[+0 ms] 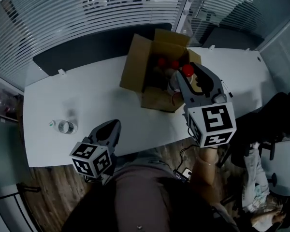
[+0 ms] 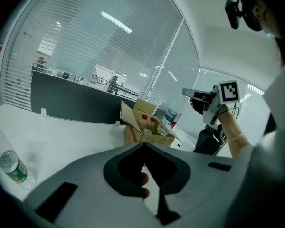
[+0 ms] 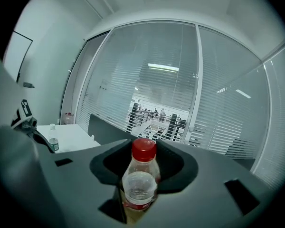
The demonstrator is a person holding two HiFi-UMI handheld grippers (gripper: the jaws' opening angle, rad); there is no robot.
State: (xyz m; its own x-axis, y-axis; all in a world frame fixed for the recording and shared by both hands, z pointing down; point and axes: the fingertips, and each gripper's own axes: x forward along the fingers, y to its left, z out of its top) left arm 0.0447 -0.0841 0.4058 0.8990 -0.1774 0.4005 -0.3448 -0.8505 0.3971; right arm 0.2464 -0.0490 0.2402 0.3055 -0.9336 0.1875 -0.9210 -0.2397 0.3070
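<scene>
Red-capped bottle [image 3: 139, 186], clamped in right hand-held gripper [image 3: 142, 152]

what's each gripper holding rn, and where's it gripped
The right gripper clamps a red-capped bottle round its clear body, below the cap. The left gripper holds nothing, its jaws shut together.

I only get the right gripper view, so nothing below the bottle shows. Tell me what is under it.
Observer: In the head view, the right gripper holds the red-capped bottle just above an open cardboard box.
Operator: Report what the box holds.
Observer: More red-capped bottles stand inside it.
Operator: Now give me the left gripper's jaws.
Observer: The left gripper has its jaws together, with nothing between them.
</scene>
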